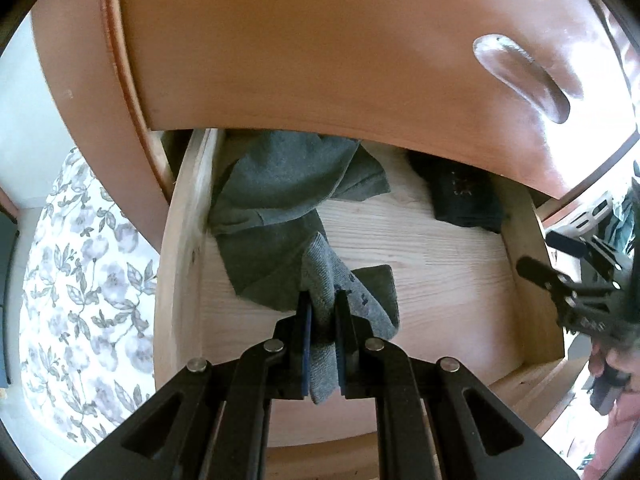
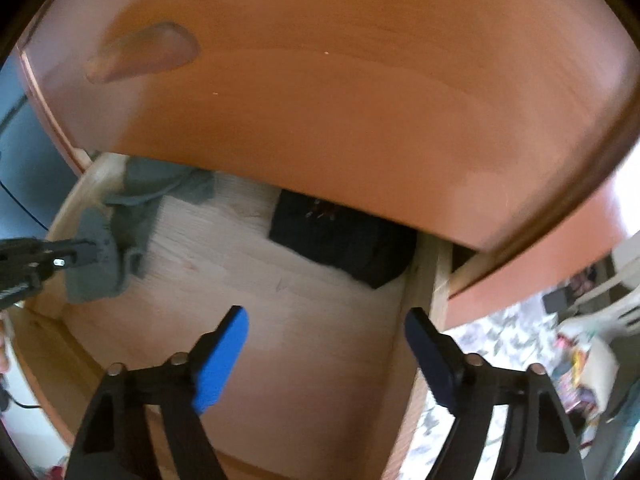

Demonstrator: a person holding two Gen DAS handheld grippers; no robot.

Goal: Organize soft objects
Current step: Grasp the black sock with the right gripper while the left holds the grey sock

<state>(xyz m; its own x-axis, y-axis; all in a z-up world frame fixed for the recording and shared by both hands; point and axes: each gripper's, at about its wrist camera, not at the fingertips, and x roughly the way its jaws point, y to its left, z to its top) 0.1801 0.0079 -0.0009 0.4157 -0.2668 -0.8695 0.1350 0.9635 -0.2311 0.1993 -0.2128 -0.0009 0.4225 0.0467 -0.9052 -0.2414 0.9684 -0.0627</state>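
An open pale wooden drawer [image 1: 460, 264] holds grey socks [image 1: 280, 196] bunched at its left side and a dark folded garment [image 1: 468, 196] at the back right. My left gripper [image 1: 323, 298] is shut on a lighter grey sock [image 1: 324, 276], which hangs between its blue pads above the drawer floor. In the right wrist view my right gripper [image 2: 326, 322] stands open over the bare drawer floor [image 2: 304, 280] with nothing between its fingers. The dark garment [image 2: 340, 236] lies beyond it. The left gripper [image 2: 86, 256] with the grey sock [image 2: 100, 264] shows at the left edge there.
The brown front [image 1: 320, 48] of the drawer above overhangs the back of the open drawer. A floral patterned floor covering [image 1: 80, 288] lies to the left. The right gripper [image 1: 560, 292] and a hand show at the right edge of the left wrist view. Clutter [image 2: 580, 380] lies on the floor at right.
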